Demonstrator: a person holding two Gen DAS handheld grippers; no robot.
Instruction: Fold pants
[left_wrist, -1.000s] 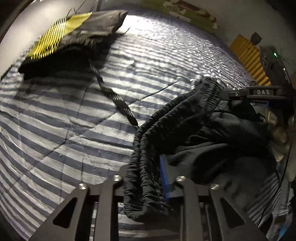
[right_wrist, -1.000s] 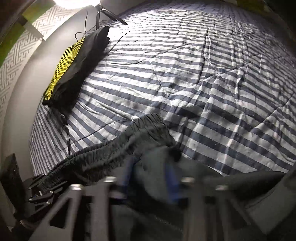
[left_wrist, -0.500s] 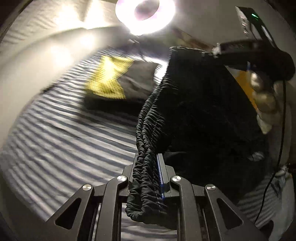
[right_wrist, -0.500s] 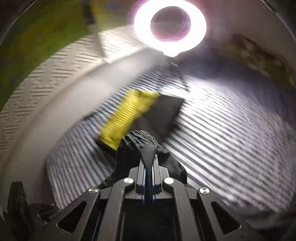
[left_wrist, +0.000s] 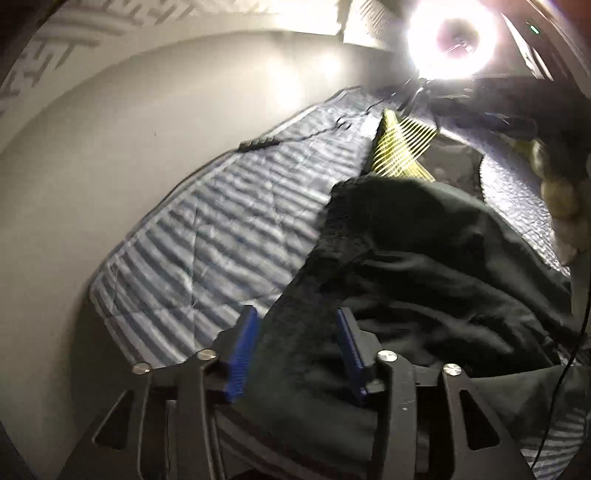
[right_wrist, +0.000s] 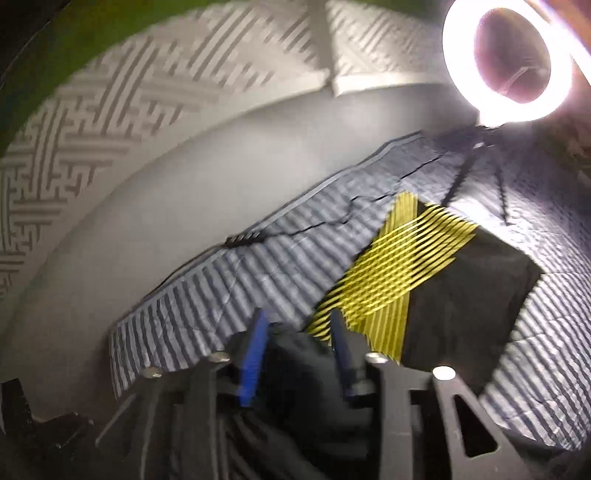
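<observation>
While the jaws of the left tool (left_wrist: 297, 350) are opening, the black pants (left_wrist: 424, 266) still lie between its blue pads (left_wrist: 240, 354), but the pads stand clear of the cloth on both sides and do not press it. From that gap the pants spread away in a loose, crumpled heap across the striped bed (left_wrist: 207, 236), with folds running toward the far side.

Beyond the pants, farther up the bed, lies a black garment with yellow stripes (left_wrist: 400, 155); the heap covers its near edge. A thin dark cable (left_wrist: 295, 136) runs along the bed's far edge, beside the grey wall (left_wrist: 110, 184). Above the bed's far corner shines a ring light (left_wrist: 452, 37). At the right edge of the left view, past the pants, a gloved hand (left_wrist: 557, 199) shows.

The right tool (right_wrist: 299, 350) is also opening its jaws. A bunched part of the pants (right_wrist: 303, 373) sits low between its blue pads (right_wrist: 253, 354), and the pads stand apart from it, so nothing is gripped. Just past this tool, farther up the bed (right_wrist: 221, 295), lies the yellow-striped garment (right_wrist: 424, 258), flat and folded, its black half to the right. The ring light (right_wrist: 506, 59) on its stand is beyond the garment, at the bed's far corner, and a patterned wall panel (right_wrist: 110, 103) rises above the grey wall.
</observation>
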